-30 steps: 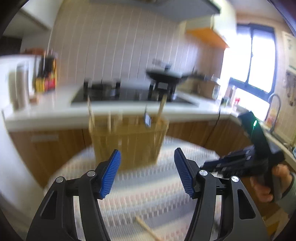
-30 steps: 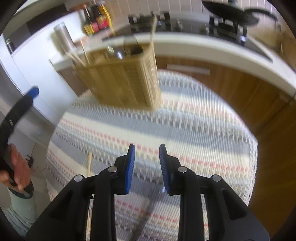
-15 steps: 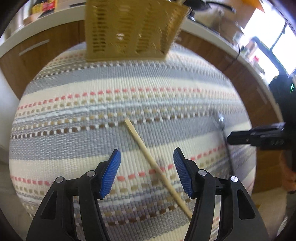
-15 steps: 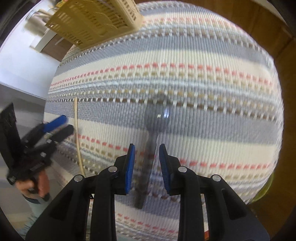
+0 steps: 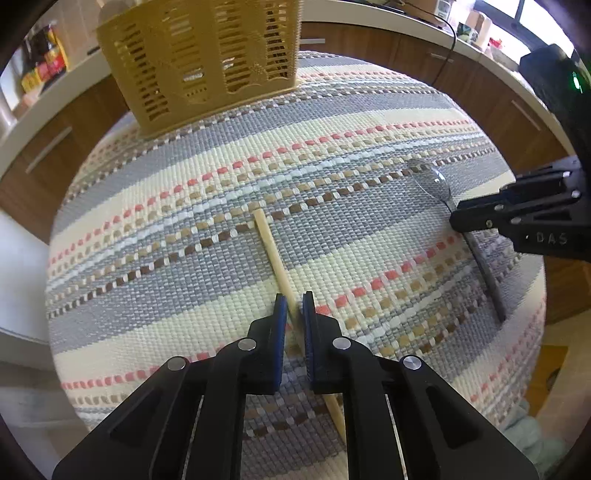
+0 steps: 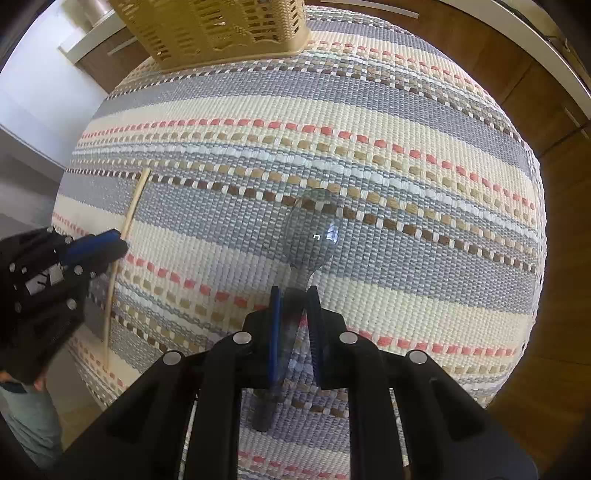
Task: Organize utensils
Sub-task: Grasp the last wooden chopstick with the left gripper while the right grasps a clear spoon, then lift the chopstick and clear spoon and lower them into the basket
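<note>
A wooden chopstick lies on the striped woven mat. My left gripper is down at the mat and shut on the chopstick's middle. A metal spoon lies to the right, bowl pointing away. My right gripper is shut on the spoon's neck, just behind the bowl. The spoon also shows in the left wrist view with the right gripper over its handle. The chopstick and left gripper show at the left of the right wrist view. A tan slotted utensil basket stands at the mat's far edge.
The mat covers a small round table. Wooden cabinets and a white counter run behind it. Bottles stand on the counter at far left. The basket also shows at the top of the right wrist view.
Both grippers tilted down from the room and dropped to the mat. The left jaws closed from wide open onto the chopstick. The right gripper came down over the spoon's neck.
</note>
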A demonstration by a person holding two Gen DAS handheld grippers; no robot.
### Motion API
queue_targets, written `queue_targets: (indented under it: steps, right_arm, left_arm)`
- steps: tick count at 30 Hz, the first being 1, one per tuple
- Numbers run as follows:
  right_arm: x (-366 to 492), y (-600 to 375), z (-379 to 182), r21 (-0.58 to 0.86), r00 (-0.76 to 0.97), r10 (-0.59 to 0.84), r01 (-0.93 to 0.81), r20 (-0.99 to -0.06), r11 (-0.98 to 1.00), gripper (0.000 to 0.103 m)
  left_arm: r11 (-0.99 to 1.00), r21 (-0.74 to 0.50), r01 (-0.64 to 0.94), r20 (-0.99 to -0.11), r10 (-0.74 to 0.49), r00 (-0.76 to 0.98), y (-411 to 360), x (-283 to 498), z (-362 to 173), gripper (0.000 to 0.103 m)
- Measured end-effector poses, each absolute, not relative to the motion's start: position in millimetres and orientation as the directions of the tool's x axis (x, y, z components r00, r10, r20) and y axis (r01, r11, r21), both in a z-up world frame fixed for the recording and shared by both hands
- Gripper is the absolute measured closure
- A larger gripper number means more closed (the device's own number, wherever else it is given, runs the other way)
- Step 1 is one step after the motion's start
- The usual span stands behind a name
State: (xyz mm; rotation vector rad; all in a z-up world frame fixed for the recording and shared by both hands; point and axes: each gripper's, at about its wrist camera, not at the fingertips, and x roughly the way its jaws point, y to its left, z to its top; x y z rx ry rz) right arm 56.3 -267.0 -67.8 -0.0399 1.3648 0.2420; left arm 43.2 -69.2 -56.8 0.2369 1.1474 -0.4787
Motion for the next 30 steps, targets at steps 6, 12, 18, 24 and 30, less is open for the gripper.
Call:
queue_targets:
  steps: [6,12,18,24,30]
  right_arm:
    - [51,-280,-67,0.111,0.18,0.149,-0.205,-0.972,0.972,0.092]
    - [42,-293,-65,0.1,0.167,0.143,-0.243,-0.976,0.965,0.092]
    - [37,-288,-62,0.113,0.179,0.167,-0.278,-0.97,0.954,0.094]
    - [27,-289,-42,0.163,0.237,0.247,-0.324,-0.94,0.932,0.102]
    - [24,-289,-19,0.177,0.303,0.292,-0.356,-0.907,0.918,0.102]
  left_arm:
    - [0.864,-0.071,0.499,-0.933,-0.234,0.273,-63,45,-51,0.094]
    - [0.837,-0.027,0.547,-0.962,-0.17,0.212,-80,43,-53,0.085]
    - [0.828,0.048,0.559,-0.964,-0.108,0.242,-110,50,-58,0.099]
    - [0.853,-0.021,0.521,-0.922,-0.218,0.319,-103,44,-28,0.099]
    - [0.864,-0.074,0.498,-0.852,-0.314,0.419,-92,45,11,0.099]
